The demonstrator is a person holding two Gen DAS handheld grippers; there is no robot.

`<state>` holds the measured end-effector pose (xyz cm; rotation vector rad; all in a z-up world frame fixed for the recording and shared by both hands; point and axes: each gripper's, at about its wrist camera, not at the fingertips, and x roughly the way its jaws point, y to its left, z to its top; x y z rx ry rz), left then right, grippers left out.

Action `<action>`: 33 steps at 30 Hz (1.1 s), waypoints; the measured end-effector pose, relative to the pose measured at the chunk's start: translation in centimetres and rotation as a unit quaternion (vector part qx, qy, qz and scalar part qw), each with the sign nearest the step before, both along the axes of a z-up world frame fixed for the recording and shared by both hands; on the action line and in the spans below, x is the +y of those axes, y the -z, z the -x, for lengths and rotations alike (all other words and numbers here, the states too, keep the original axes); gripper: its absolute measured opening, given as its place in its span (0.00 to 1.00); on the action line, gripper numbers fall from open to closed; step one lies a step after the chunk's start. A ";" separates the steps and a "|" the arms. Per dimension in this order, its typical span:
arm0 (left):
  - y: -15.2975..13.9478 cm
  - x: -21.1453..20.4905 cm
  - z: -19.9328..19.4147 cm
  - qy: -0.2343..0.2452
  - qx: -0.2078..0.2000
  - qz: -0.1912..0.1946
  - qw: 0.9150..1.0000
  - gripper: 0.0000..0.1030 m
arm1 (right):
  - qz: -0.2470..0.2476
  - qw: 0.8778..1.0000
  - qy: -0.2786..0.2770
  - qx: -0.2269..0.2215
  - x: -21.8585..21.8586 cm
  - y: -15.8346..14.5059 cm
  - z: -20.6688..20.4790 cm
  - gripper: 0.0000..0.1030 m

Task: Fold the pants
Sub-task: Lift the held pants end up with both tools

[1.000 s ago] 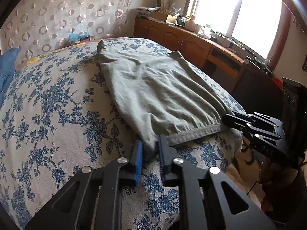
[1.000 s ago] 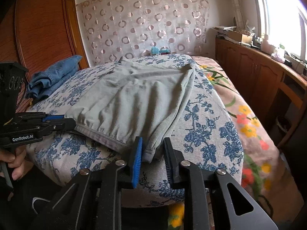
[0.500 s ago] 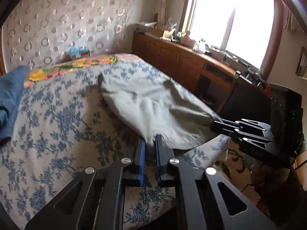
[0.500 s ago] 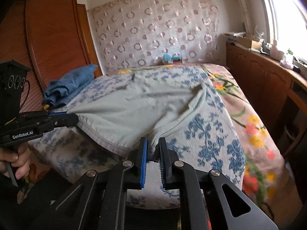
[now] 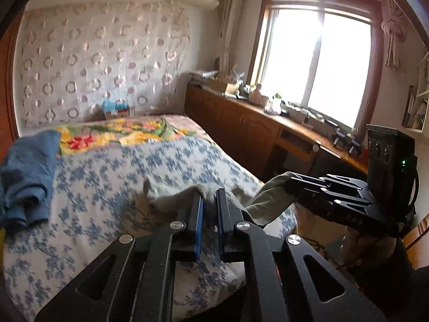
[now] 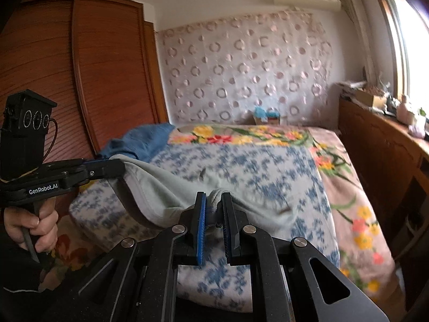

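The grey-green pants (image 6: pixel 161 196) hang lifted above the near end of the bed (image 6: pixel 268 166). My left gripper (image 5: pixel 208 201) is shut on one corner of the pants' waistband (image 5: pixel 187 196). My right gripper (image 6: pixel 214 201) is shut on the other corner. In the left wrist view the right gripper (image 5: pixel 291 183) shows at right with cloth (image 5: pixel 268 201) hanging from it. In the right wrist view the left gripper (image 6: pixel 119 166) shows at left, the waistband stretched between the two. Most of the pants' length is hidden below the grippers.
A pile of blue jeans (image 5: pixel 26 171) lies on the left of the bed. A flowered blanket (image 6: pixel 348 187) covers its far end and right side. A wooden cabinet (image 5: pixel 254 131) with clutter runs under the window at right. A wooden wardrobe (image 6: pixel 93 80) stands at left.
Both grippers closed on the waistband corners and rose, lifting the pants off the bed. The pants lay flat on the bedspread a second ago.
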<state>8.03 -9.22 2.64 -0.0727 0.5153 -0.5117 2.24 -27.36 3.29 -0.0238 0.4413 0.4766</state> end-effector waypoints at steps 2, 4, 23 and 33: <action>-1.0 0.8 0.0 -0.006 -0.011 0.002 1.000 0.09 | 0.003 1.000 -0.007 -0.012 0.2 -0.9 -0.1 0.11; -2.3 1.7 0.2 -0.014 -0.026 0.001 1.000 0.09 | 0.007 1.000 -0.012 -0.026 0.7 -1.8 -0.3 0.11; -4.3 6.0 -1.9 -0.064 -0.061 0.002 0.996 0.09 | 0.014 0.997 -0.041 -0.066 3.3 -1.8 -5.0 0.11; -4.3 6.7 -8.8 -0.096 -0.041 0.003 0.994 0.09 | 0.021 0.998 -0.032 -0.058 5.5 -3.4 -11.4 0.11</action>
